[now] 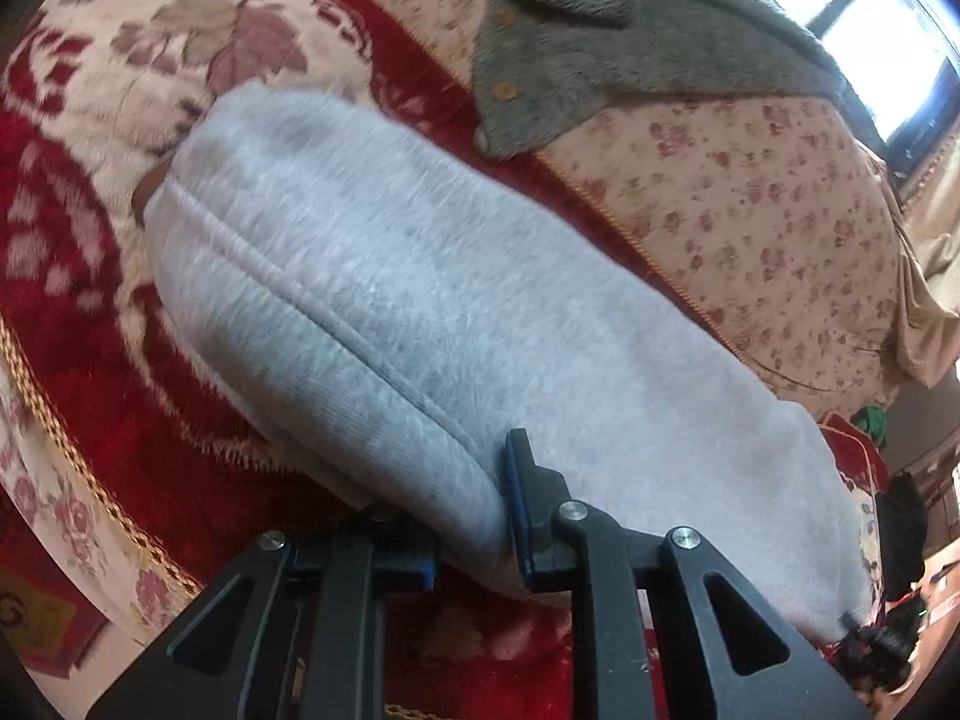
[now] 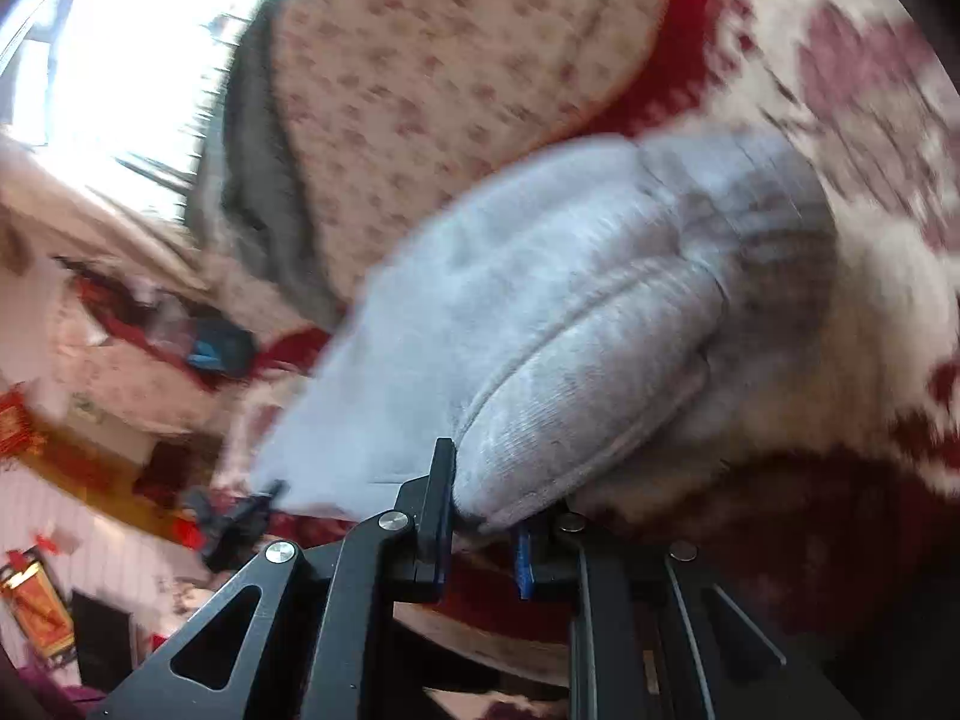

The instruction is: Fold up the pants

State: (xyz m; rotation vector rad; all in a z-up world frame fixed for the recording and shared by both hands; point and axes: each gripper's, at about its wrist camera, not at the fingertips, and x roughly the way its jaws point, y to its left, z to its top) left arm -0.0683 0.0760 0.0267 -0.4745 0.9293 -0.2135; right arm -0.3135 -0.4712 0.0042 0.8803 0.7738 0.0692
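Both my claws are clamped on the soft, fuzzy grey pants: left claw and right claw each pinching a rounded folded edge over the plush red floral blanket.

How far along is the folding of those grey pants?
Done: the grey pants already look doubled lengthwise on the red floral blanket. In hand: the left gripper and right gripper are each shut on the near edge. Left: probably folding them shorter and laying them flat.
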